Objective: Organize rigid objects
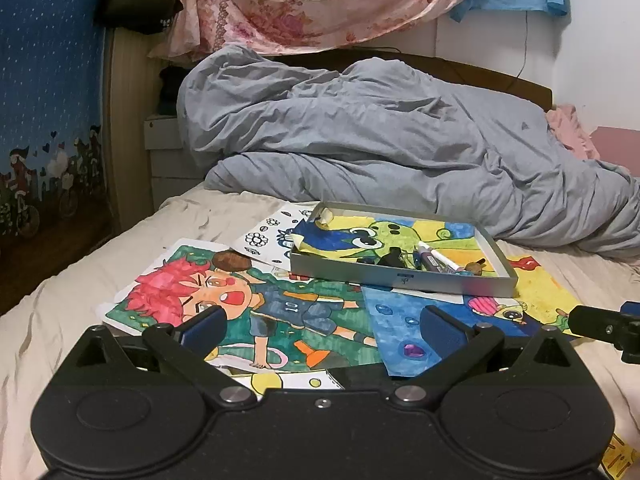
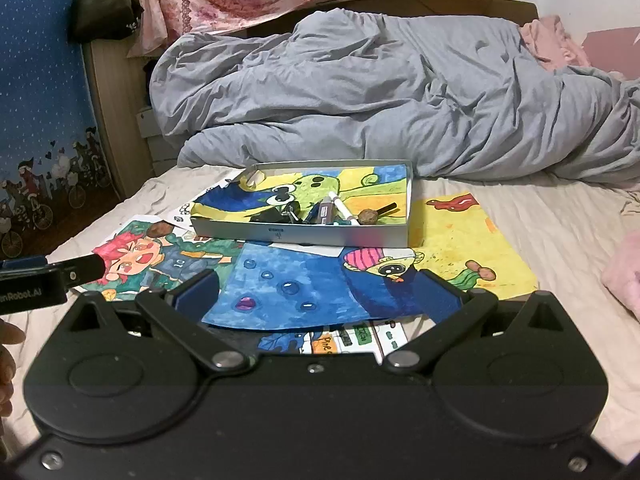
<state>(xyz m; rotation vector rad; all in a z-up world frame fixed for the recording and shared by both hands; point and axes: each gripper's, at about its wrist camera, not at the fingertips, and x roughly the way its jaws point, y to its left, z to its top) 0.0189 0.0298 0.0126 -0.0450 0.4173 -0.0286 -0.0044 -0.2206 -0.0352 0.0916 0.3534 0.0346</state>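
A shallow grey metal tray [image 1: 400, 280] [image 2: 304, 236] rests on coloured drawings spread over the bed. Inside it lie a white marker [image 1: 438, 256] [image 2: 343, 208], a purple pen [image 2: 325, 210], black clips [image 1: 390, 258] [image 2: 276, 214] and a walnut [image 2: 368, 216] [image 1: 474, 267]. Another walnut [image 1: 232, 261] [image 2: 159, 229] sits outside the tray on the red-haired cartoon drawing [image 1: 192, 292]. My left gripper [image 1: 322, 326] hovers open above the drawings, short of the tray. My right gripper [image 2: 318, 292] is open too, over the blue drawing [image 2: 304, 292], nothing between its fingers.
A crumpled grey duvet [image 1: 380, 148] [image 2: 380, 92] fills the far half of the bed. Beige sheet [image 1: 60, 320] lies to the left, with a blue patterned cloth hanging beyond it. Pink fabric [image 2: 624, 276] lies at the right edge. A person's hand [image 2: 8, 356] shows at far left.
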